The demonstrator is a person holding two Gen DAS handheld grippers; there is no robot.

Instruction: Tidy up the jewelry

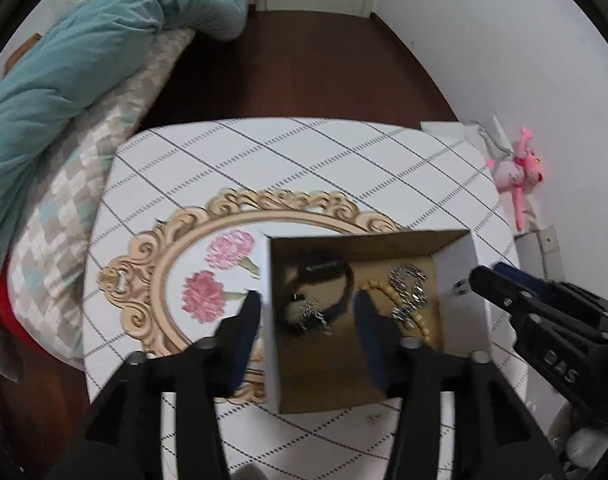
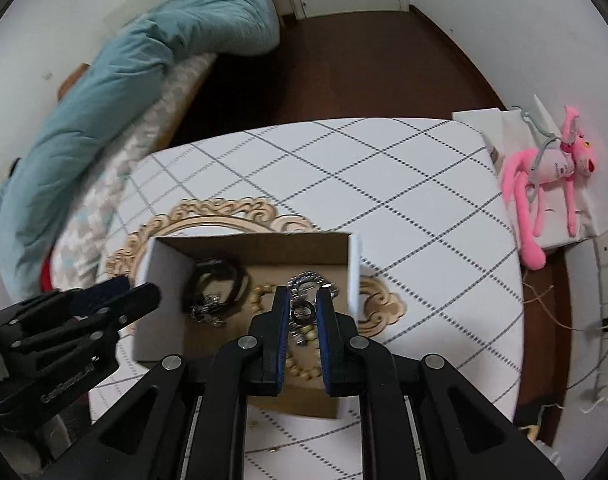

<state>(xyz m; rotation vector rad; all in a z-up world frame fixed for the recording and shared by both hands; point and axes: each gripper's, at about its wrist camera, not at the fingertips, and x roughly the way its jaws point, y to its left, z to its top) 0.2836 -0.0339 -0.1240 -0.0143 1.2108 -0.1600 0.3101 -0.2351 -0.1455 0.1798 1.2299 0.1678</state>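
The right gripper (image 2: 301, 312) hangs over the box (image 2: 163, 280), fingers gripping a dark ring (image 2: 302, 312). The left gripper (image 1: 308, 312), at nine o'clock, gapes wide astride the box wall.

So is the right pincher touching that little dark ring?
Cannot tell. In the right wrist view the dark ring sits between the right gripper fingers, but contact isn't plainly visible.

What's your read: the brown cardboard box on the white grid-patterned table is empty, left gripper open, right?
Not empty: the left wrist view shows the brown cardboard box on the white grid-patterned table holding a black strap watch, silver link bracelet and cream beads. The left gripper is open.
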